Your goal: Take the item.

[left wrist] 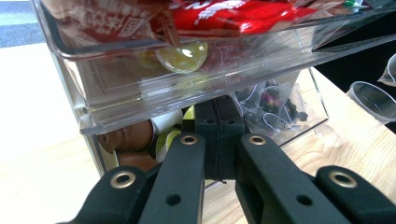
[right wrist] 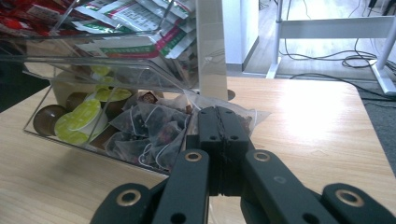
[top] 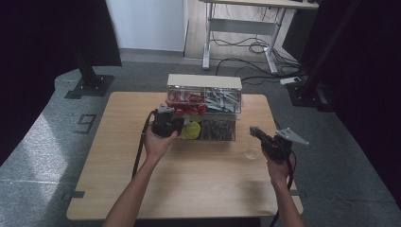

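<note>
Right gripper, jaws clamped on a light, soft tea bag beside the organizer; left gripper, jaws together at its lower drawer. Hold lightly.

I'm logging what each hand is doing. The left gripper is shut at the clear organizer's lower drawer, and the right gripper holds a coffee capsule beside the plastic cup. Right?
Not quite. The right gripper is shut on a tea bag, not a coffee capsule, as the right gripper view shows. The rest stands.
</note>
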### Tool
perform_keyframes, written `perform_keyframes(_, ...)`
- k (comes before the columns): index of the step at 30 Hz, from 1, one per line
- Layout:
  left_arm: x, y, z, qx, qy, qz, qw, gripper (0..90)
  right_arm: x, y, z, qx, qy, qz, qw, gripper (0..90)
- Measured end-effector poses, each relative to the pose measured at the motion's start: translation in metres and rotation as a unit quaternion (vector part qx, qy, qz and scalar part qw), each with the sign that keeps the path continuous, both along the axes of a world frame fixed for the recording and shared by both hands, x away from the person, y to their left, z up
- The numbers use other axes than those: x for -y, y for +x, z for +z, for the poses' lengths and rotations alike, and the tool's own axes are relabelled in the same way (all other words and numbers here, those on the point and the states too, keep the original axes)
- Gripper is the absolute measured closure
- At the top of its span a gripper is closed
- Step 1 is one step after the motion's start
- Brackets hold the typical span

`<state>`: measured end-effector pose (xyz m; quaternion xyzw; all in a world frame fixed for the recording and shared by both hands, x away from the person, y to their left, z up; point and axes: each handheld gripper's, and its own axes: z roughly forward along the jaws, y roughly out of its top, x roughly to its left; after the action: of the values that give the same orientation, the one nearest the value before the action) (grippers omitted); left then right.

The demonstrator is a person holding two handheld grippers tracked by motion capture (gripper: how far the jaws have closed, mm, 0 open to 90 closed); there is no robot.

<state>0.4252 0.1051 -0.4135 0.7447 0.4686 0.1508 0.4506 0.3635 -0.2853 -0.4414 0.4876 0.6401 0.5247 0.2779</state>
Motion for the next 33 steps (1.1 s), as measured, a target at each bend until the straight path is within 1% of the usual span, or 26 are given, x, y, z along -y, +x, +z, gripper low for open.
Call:
perform_keyframes(15,0.002,0.001,-0.002,-0.002,0.001,-0.001,1.0,90.0,0.016,0.001,-0.006,-0.008,0.004,-0.02,0.9998,89.2)
perform_keyframes(22,0.005,0.001,-0.003,-0.003,0.005,-0.003,1.0,90.0,0.018,0.002,-0.009,-0.012,0.005,-0.02,0.9997,88.8)
perform_keyframes(23,0.005,0.001,-0.003,-0.003,0.005,-0.004,1.0,90.0,0.018,0.002,-0.01,-0.011,0.004,-0.018,0.9998,86.8)
perform_keyframes(25,0.006,0.001,-0.004,-0.003,0.005,-0.004,1.0,90.0,0.018,0.002,-0.01,-0.006,-0.001,-0.02,0.9998,80.2)
perform_keyframes(29,0.006,0.001,-0.004,-0.004,0.006,-0.005,1.0,90.0,0.018,0.001,-0.011,-0.004,-0.006,-0.024,0.9997,76.3)
perform_keyframes(33,0.007,0.001,-0.004,-0.004,0.007,-0.005,1.0,90.0,0.018,-0.001,-0.013,-0.003,-0.005,-0.023,0.9997,73.6)
